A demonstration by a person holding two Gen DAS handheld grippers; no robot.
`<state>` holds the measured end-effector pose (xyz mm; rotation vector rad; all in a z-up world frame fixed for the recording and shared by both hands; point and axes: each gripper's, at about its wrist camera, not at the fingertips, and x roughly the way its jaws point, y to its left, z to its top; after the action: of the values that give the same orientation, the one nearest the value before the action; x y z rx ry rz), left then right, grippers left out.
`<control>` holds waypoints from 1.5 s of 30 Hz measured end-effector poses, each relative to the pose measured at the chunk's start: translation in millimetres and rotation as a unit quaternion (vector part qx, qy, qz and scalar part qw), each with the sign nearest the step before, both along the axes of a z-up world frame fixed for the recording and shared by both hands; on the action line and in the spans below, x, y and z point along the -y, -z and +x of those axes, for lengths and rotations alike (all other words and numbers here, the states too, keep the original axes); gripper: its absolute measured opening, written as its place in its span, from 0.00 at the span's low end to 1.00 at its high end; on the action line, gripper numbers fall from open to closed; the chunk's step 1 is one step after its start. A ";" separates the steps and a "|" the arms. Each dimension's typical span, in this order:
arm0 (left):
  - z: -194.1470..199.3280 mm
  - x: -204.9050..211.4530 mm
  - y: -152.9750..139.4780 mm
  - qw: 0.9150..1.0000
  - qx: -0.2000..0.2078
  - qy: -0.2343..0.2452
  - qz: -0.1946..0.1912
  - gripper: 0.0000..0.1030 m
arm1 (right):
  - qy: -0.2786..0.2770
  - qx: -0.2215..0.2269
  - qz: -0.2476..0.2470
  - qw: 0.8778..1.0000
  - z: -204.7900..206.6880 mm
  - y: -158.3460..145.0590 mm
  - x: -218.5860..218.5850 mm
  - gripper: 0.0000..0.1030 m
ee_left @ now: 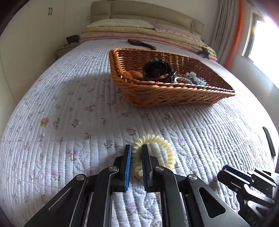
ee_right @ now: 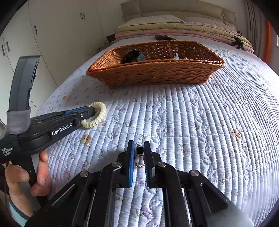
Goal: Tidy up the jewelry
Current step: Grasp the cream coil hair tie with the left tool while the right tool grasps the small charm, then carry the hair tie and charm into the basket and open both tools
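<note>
Left gripper (ee_left: 136, 148): seen low over a quilted floral bedspread (ee_left: 69, 111). Its jaws are narrowed about one side of a cream spiral hair tie (ee_left: 162, 141); the coil's near-left arc is caught between the blue-lined pads, the remainder lying on the quilt to the right. In the right wrist view the same gripper (ee_right: 90, 111) is shown from the side, held by the person's left hand (ee_right: 34, 174), its tips closed on the hair tie (ee_right: 97, 113).

Right gripper (ee_right: 139, 150): jaws drawn close on either side of a small ring with a dark rectangular stone (ee_right: 140, 157). The ring is seen between the pads, resting on the bedspread (ee_right: 191, 122); whether the pads press it cannot be told. Part of this gripper (ee_left: 244, 185) is seen at the lower right of the left wrist view.

Wicker basket (ee_left: 174, 97): set on the quilt well beyond both grippers, toward the head of the bed. A black watch (ee_left: 157, 69) and pale blue and clear trinkets (ee_left: 193, 78) are held in it. The basket (ee_right: 157, 76) is also shown in the right wrist view.

Pillows (ee_left: 122, 24) and folded covers are stacked at the padded headboard (ee_left: 139, 10). A curtain (ee_left: 225, 26) is seen to the right.
</note>
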<state>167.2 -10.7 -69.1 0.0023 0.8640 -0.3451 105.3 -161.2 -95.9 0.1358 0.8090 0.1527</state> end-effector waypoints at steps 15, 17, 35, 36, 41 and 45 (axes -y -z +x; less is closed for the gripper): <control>-29.4 0.1 -83.9 0.992 0.113 -0.004 -0.054 0.11 | 0.003 0.105 -0.026 0.994 5.4 -84.2 42.3 0.12; -14.0 10.7 -100.7 0.991 0.121 -0.008 -0.063 0.11 | 0.005 0.122 -0.032 0.992 24.3 -99.0 49.2 0.12; 100.6 104.1 -51.8 0.997 0.067 -0.010 -0.049 0.11 | 0.018 0.022 0.013 1.000 185.2 -59.9 105.5 0.11; 99.9 108.5 -48.2 0.997 0.067 -0.008 -0.039 0.11 | 0.023 0.020 0.013 0.999 186.1 -57.2 107.8 0.11; 101.3 116.8 -37.5 0.998 0.063 -0.001 -0.021 0.11 | 0.027 0.006 0.021 0.999 188.5 -47.9 110.1 0.12; 100.6 114.0 -39.8 0.998 0.063 0.005 -0.030 0.15 | 0.033 0.006 0.035 0.999 187.4 -49.0 118.5 0.13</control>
<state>267.9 -124.6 -29.3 -0.0276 0.7290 -0.3772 292.8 -279.6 -46.9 0.2275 0.7857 0.1203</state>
